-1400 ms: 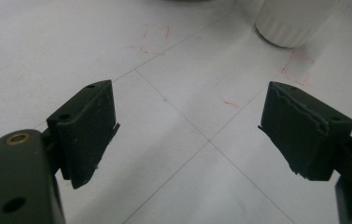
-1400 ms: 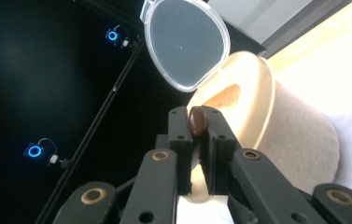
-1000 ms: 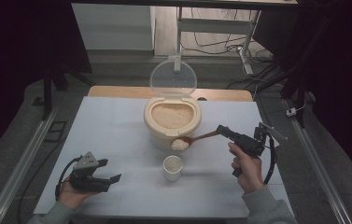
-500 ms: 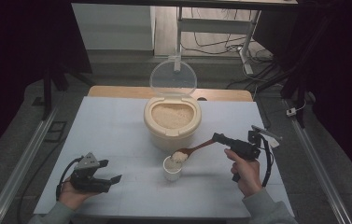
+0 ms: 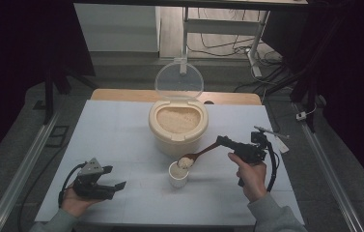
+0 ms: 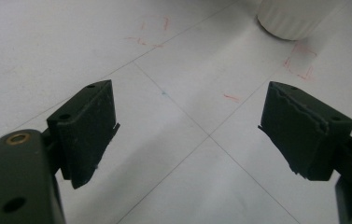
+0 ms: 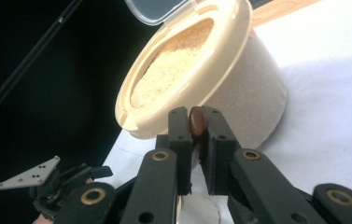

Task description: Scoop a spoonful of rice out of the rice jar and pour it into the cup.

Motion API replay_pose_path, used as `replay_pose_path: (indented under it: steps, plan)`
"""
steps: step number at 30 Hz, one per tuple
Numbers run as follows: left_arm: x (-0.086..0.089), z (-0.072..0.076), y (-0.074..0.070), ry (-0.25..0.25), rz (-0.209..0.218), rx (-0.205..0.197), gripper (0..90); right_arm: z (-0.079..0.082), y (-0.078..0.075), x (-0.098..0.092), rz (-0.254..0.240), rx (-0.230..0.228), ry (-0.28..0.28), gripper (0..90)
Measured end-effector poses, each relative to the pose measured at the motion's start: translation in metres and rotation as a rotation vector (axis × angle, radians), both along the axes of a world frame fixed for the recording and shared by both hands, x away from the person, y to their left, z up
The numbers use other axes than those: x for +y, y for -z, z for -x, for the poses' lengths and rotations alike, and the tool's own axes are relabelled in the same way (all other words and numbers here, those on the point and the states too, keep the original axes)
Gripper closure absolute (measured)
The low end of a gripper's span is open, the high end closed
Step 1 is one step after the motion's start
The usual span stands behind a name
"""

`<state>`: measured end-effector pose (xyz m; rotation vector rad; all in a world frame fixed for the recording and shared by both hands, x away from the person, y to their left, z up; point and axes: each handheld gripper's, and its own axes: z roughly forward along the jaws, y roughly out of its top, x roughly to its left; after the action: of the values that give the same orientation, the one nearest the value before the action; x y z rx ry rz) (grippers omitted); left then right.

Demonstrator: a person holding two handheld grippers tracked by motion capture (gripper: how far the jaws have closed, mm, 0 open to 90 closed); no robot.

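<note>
The right gripper (image 5: 224, 141) is clenching a wooden spoon (image 5: 200, 155) over the cup (image 5: 178, 175); the left gripper (image 5: 116, 187), fingers released, is resting by the surface's (image 5: 121, 130) near-left edge.

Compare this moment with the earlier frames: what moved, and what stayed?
The right gripper, shut on the wooden spoon, carried its heap of rice from the rice container rim down over the white cup. The container, cup and open left gripper kept their places.
</note>
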<state>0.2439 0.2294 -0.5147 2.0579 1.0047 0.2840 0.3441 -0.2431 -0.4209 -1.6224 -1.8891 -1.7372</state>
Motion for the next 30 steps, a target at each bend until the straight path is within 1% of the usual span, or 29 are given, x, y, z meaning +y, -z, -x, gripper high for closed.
replay_pose_path:
  steps: [3,9,11,13,16,18,20,25,30]
  plan:
    - [0.000,0.000,0.000,0.000,-0.001,0.000,17.9,0.003,-0.004,0.005,0.041,-0.031,-0.012,82.9]
    - [0.000,0.000,0.001,-0.001,-0.002,0.001,17.9,0.011,-0.012,0.013,0.098,-0.119,-0.036,82.9]
    - [0.000,0.000,0.001,-0.001,-0.002,-0.001,17.9,0.014,-0.014,0.015,0.116,-0.159,-0.046,82.9]
    - [0.000,0.000,0.001,-0.002,-0.002,0.000,17.9,0.017,-0.016,0.016,0.122,-0.201,-0.058,82.9]
    - [0.000,0.000,0.001,-0.001,-0.003,0.000,17.9,0.021,-0.019,0.018,0.151,-0.251,-0.077,82.9]
    - [-0.001,0.000,0.001,-0.002,-0.004,0.002,17.9,0.024,-0.020,0.019,0.162,-0.280,-0.082,82.9]
    - [-0.001,0.000,0.001,-0.001,-0.004,0.001,17.9,0.024,-0.020,0.018,0.149,-0.289,-0.088,82.9]
    - [-0.001,0.000,0.001,-0.003,-0.003,0.001,17.9,0.024,-0.020,0.015,0.136,-0.302,-0.088,83.0]
    - [0.000,-0.001,0.001,-0.003,-0.002,0.002,17.9,0.025,-0.020,0.007,0.094,-0.309,-0.083,83.0]
